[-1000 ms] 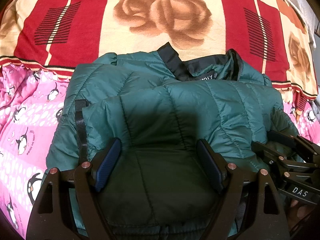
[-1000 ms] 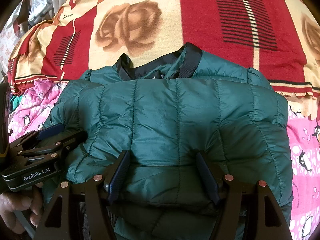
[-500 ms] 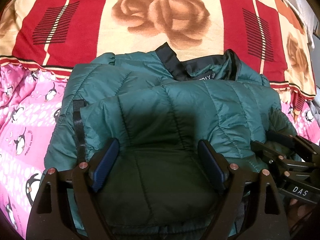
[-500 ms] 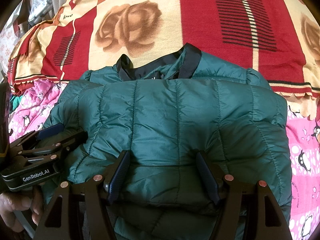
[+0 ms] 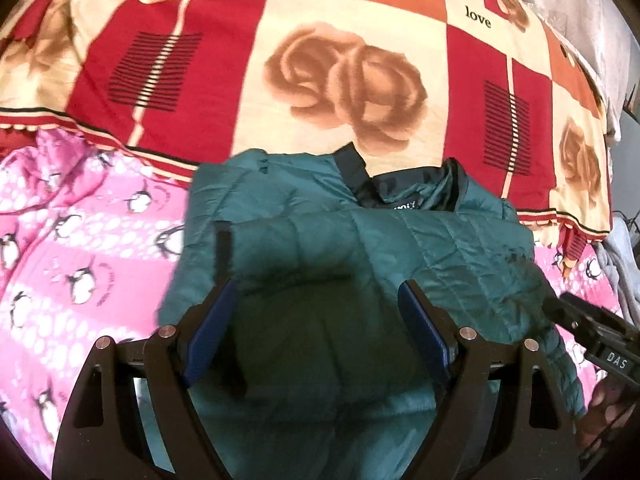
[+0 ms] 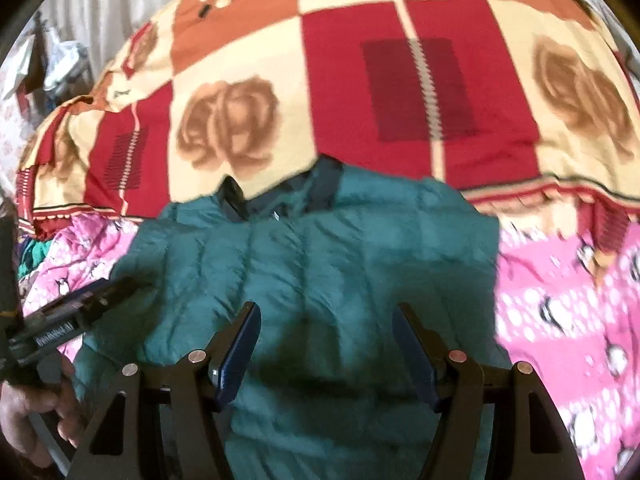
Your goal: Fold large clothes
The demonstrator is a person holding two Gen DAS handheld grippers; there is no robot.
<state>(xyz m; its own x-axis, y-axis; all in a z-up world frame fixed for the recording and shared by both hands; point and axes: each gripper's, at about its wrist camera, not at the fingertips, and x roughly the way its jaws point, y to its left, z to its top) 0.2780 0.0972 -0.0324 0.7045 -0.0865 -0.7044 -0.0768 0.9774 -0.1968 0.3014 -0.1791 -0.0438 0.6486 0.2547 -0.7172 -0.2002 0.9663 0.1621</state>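
Note:
A dark green quilted puffer jacket (image 5: 400, 252) lies folded on the bed, its black collar toward the far side; it also shows in the right wrist view (image 6: 340, 264). My left gripper (image 5: 316, 300) is open and empty above the jacket's near left part. My right gripper (image 6: 326, 320) is open and empty above its near middle. The right gripper shows at the right edge of the left wrist view (image 5: 592, 328); the left gripper shows at the left edge of the right wrist view (image 6: 68, 316). Both views are blurred by motion.
A red and cream rose-patterned blanket (image 5: 344, 72) covers the far half of the bed. A pink penguin-print sheet (image 5: 72, 272) covers the near half on both sides of the jacket (image 6: 568, 312). Clutter sits by the wall at the far left (image 6: 60, 60).
Both grippers have pulled back and up from the jacket, so it looks smaller and more of the blanket shows. Both stay open. The jacket has not moved.

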